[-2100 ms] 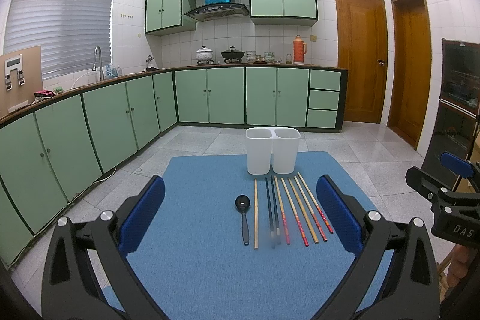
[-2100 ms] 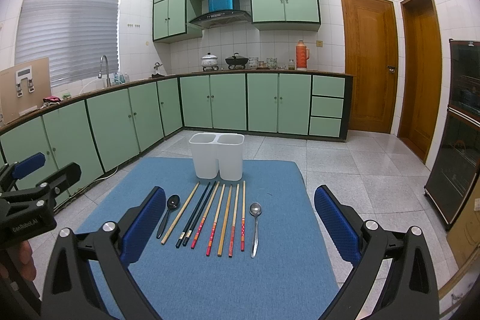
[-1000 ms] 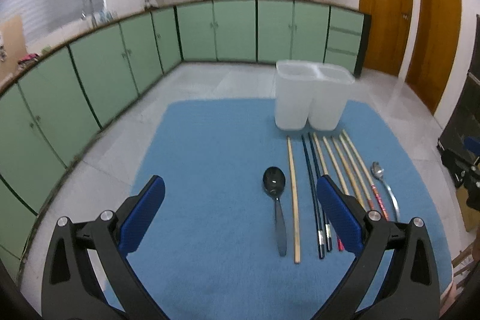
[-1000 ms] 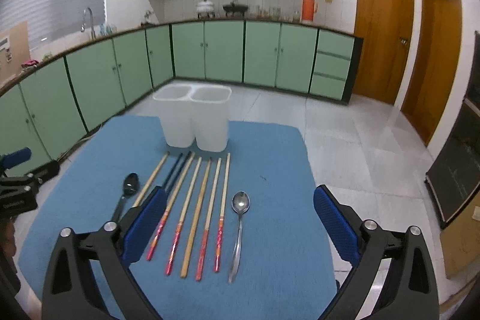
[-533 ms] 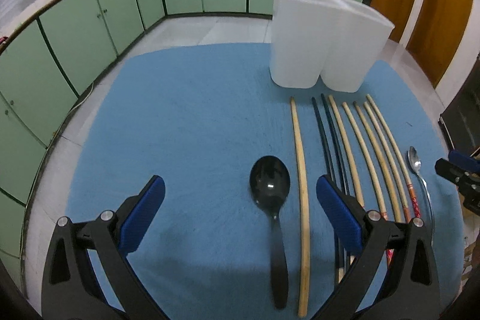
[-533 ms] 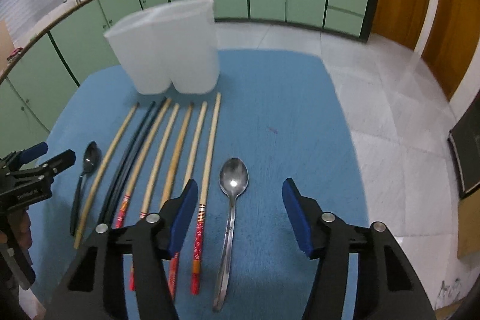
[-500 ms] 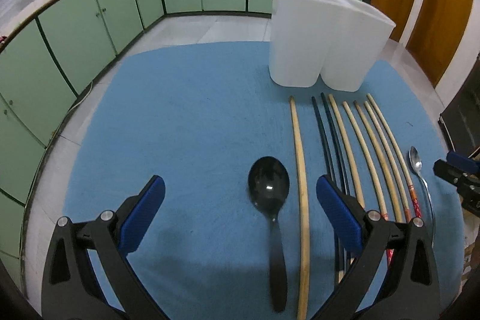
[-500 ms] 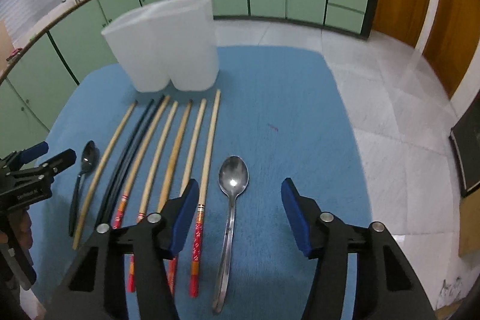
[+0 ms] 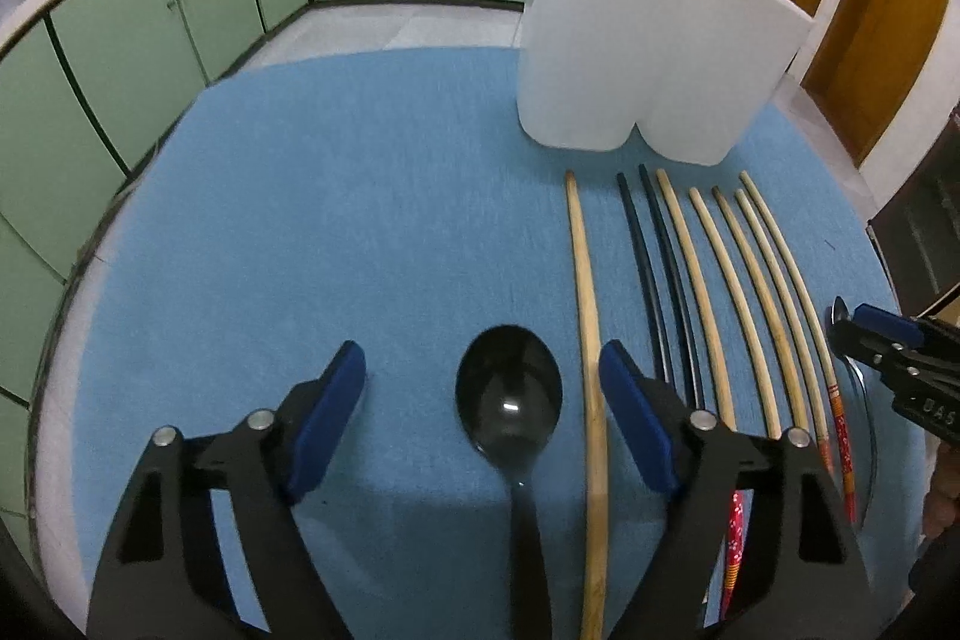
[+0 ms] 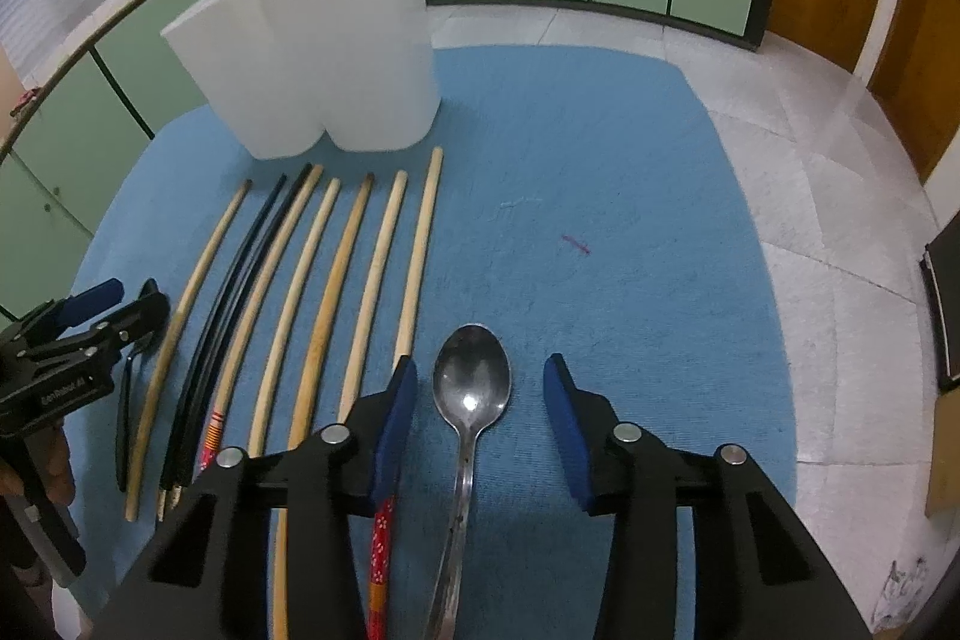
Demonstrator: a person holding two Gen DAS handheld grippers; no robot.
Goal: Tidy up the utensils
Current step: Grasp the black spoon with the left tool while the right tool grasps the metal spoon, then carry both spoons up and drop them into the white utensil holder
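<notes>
I'm closing my left claw [image 9: 482,402] around the black spoon [image 9: 510,394] and my right claw [image 10: 480,403] around the metal spoon [image 10: 472,388], neither pinched yet I think, both probably headed for the white holder [image 10: 312,40].

Both wrist cameras look steeply down, close over the blue mat [image 9: 336,220]. The left view sits above the black spoon [image 9: 510,394], the right above the metal spoon [image 10: 473,388]. They share the chopsticks [image 10: 354,268] and white holder [image 9: 648,58]; each sees the other claw at its edge.
</notes>
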